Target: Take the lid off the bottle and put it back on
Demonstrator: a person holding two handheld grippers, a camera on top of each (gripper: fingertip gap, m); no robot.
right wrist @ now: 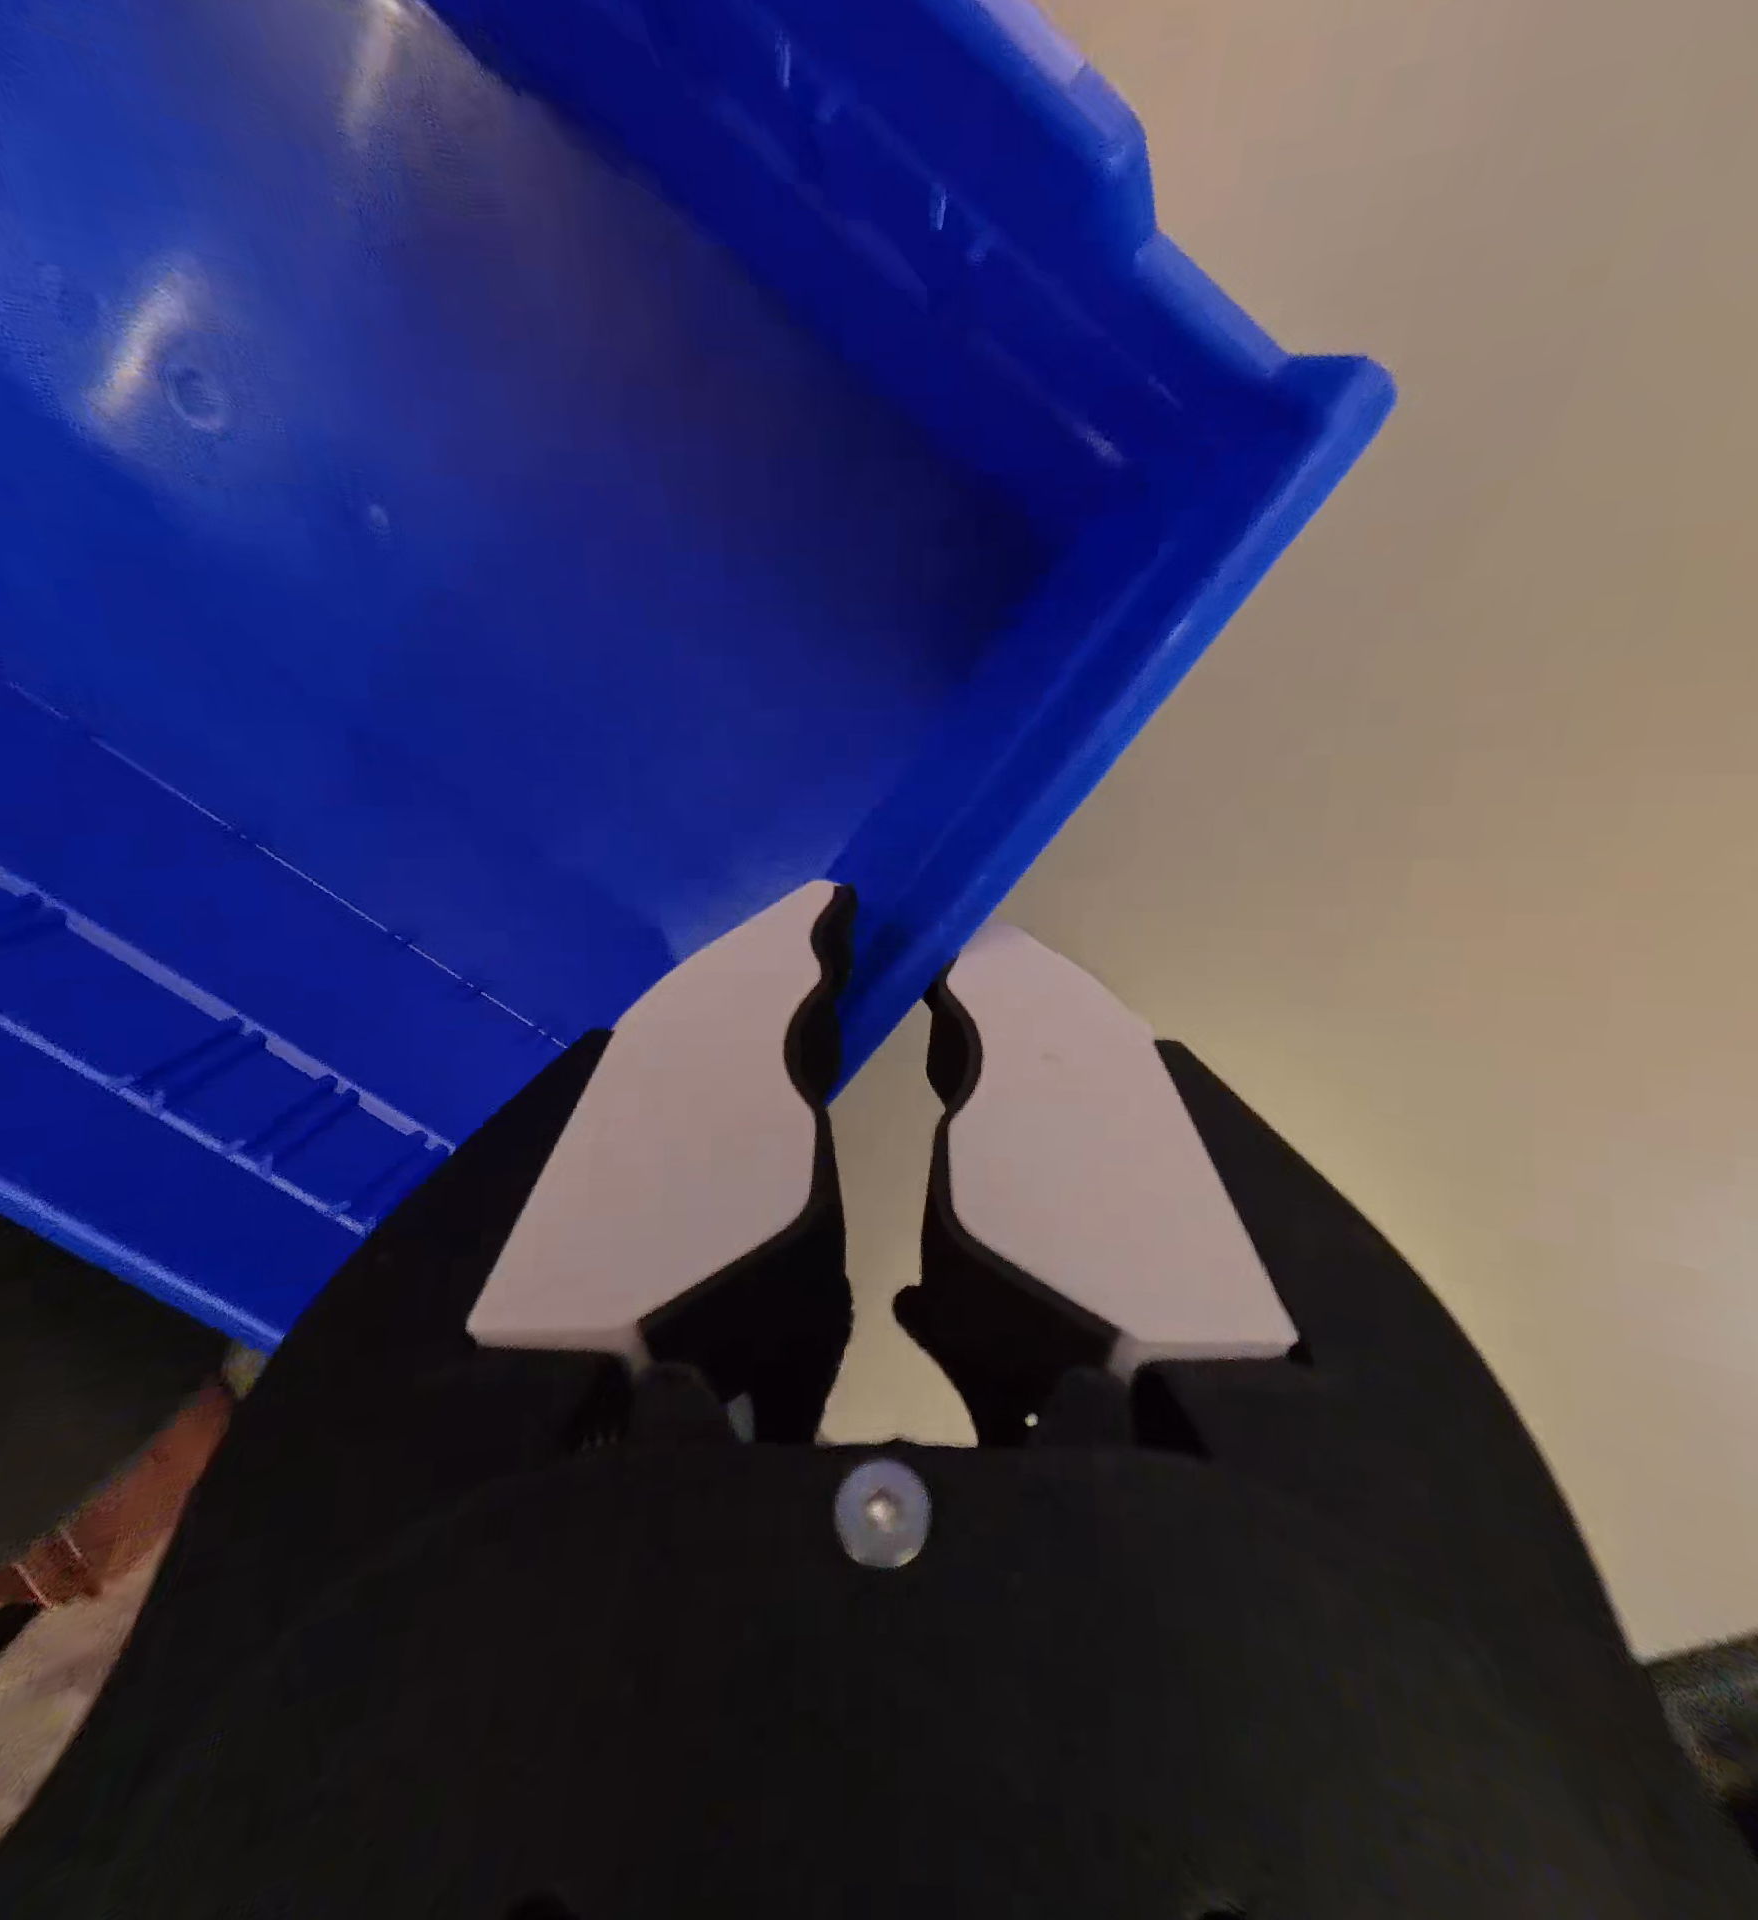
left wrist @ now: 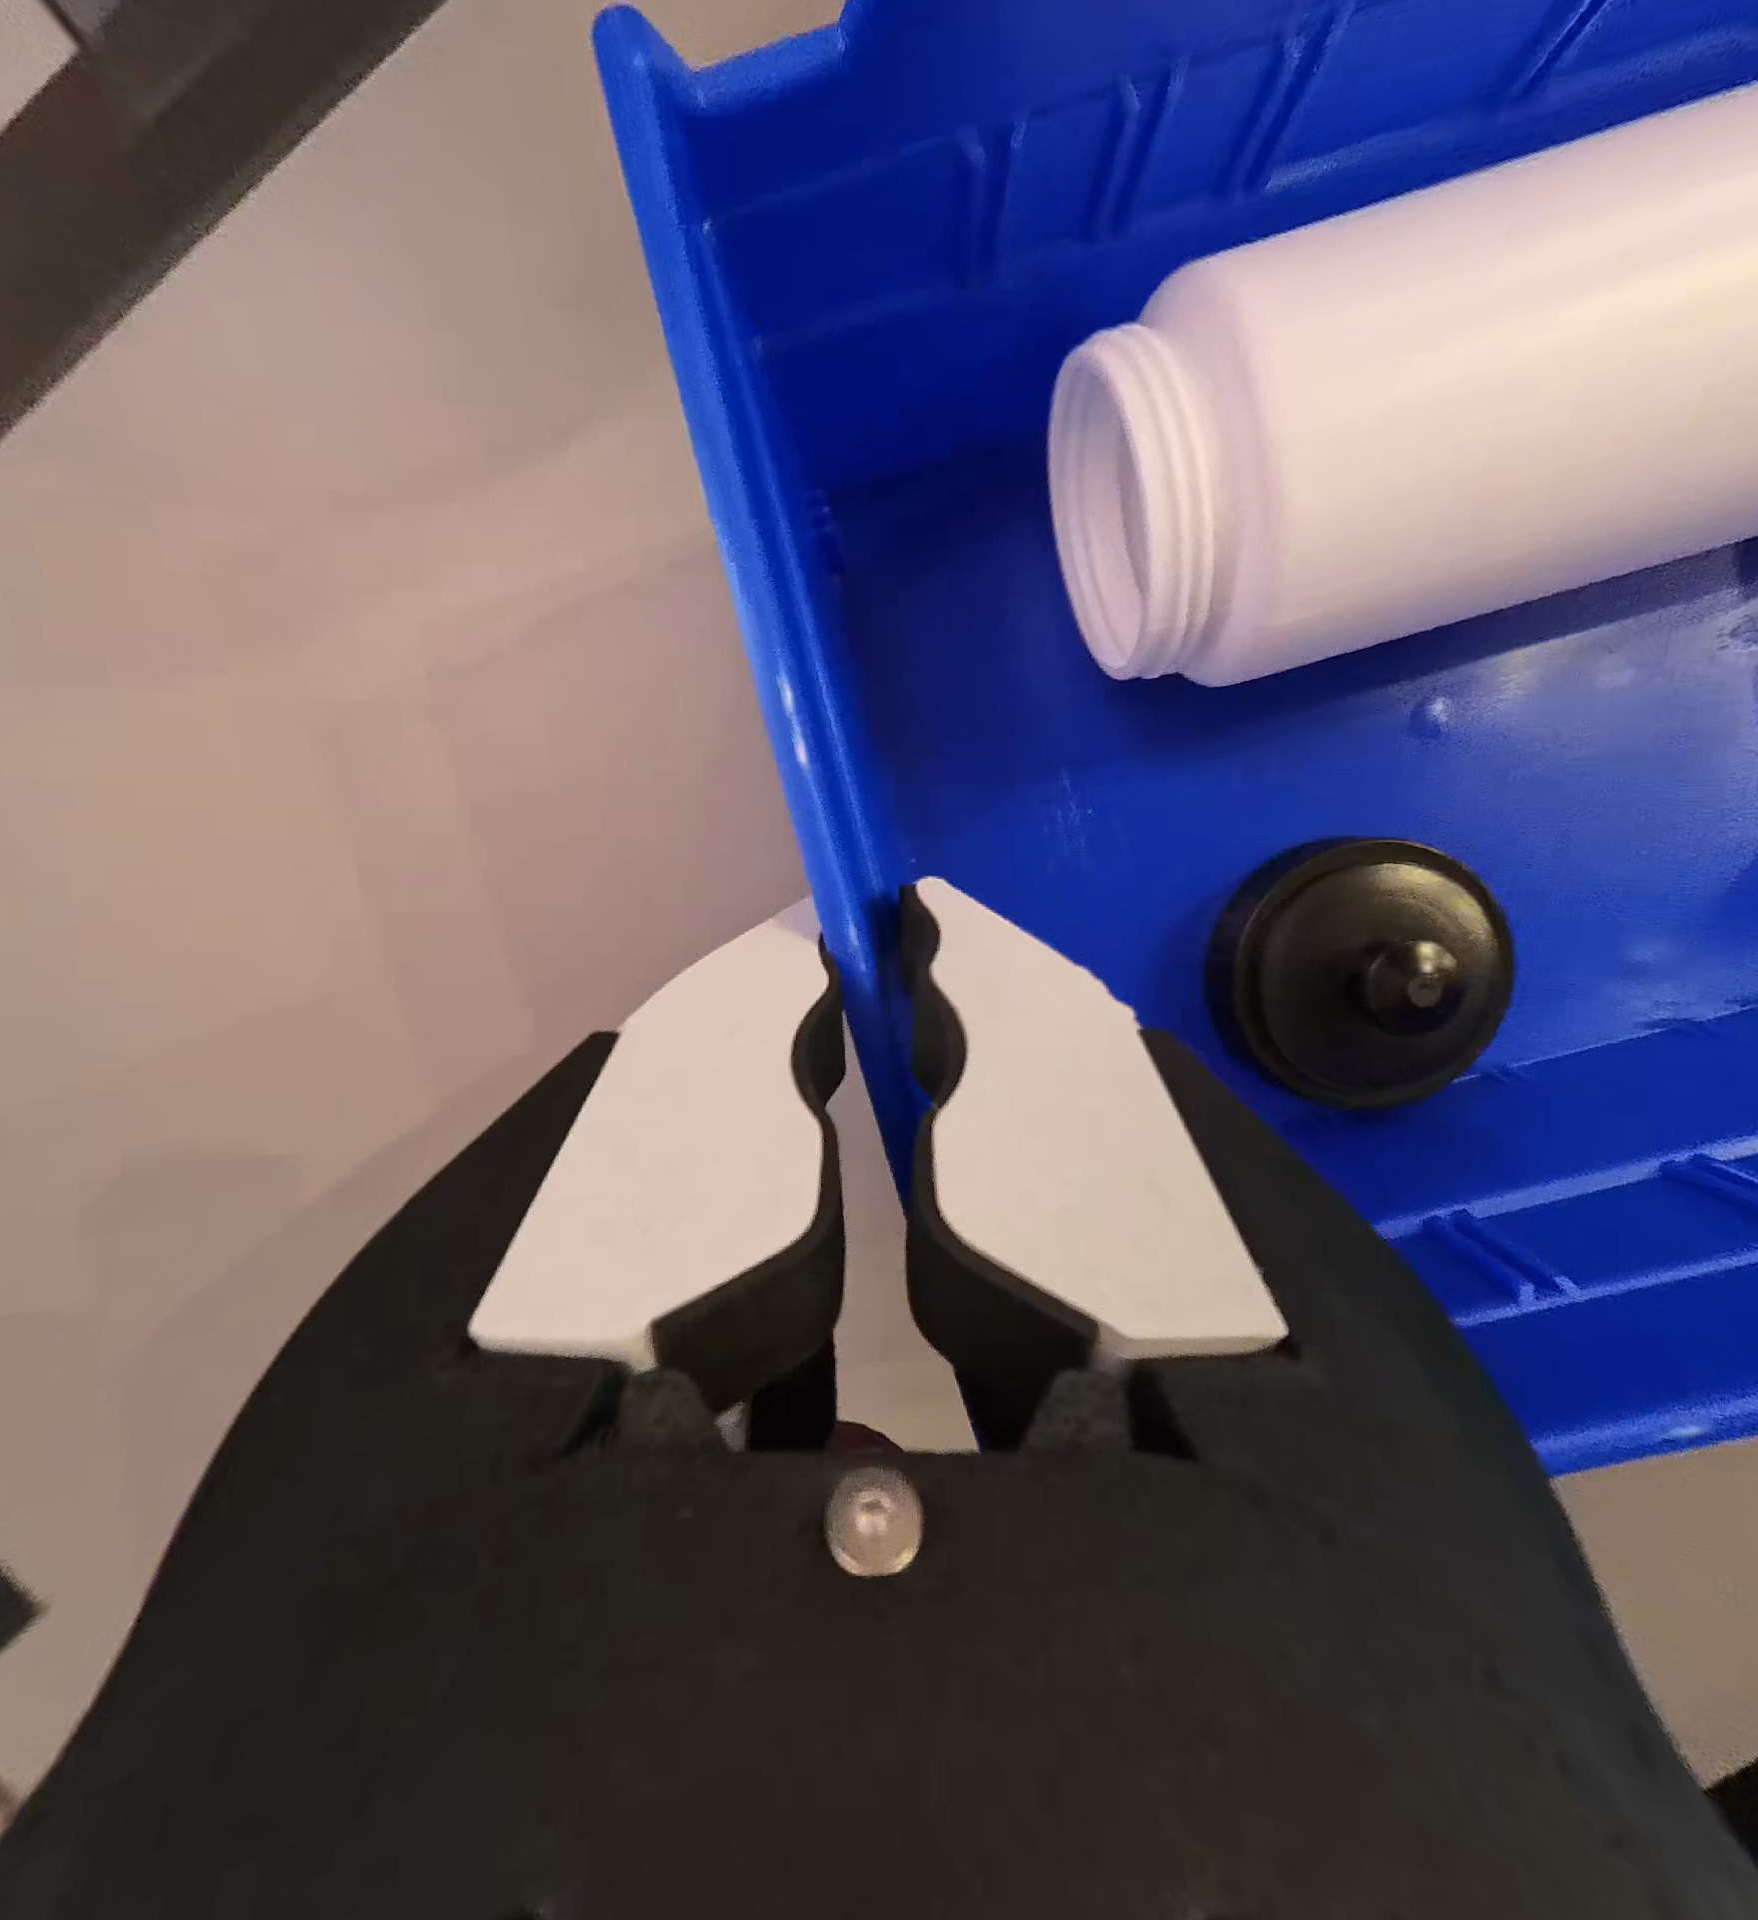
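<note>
Pale tabletop (left wrist: 335, 675) carries a blue bin (left wrist: 1218, 883); inside, the white bottle (left wrist: 1426, 416) lies on its side, open mouth toward the left gripper (left wrist: 870, 935), black lid (left wrist: 1363, 971) just beside it. Left gripper and right gripper (right wrist: 890, 935) each pinch a bin wall, nearly closed.

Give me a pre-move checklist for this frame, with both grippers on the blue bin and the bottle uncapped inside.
1. Left gripper clamped on the blue bin wall: ok.
2. Right gripper astride the bin's opposite wall, fingers close on it: ok.
3. White bottle lying inside the bin, threaded mouth open: ok.
4. Lid on the bottle: not ok; the black lid lies apart on the bin floor.
5. A gripper free to take the lid: not ok.
6. Bin resting on a surface: cannot tell.
</note>
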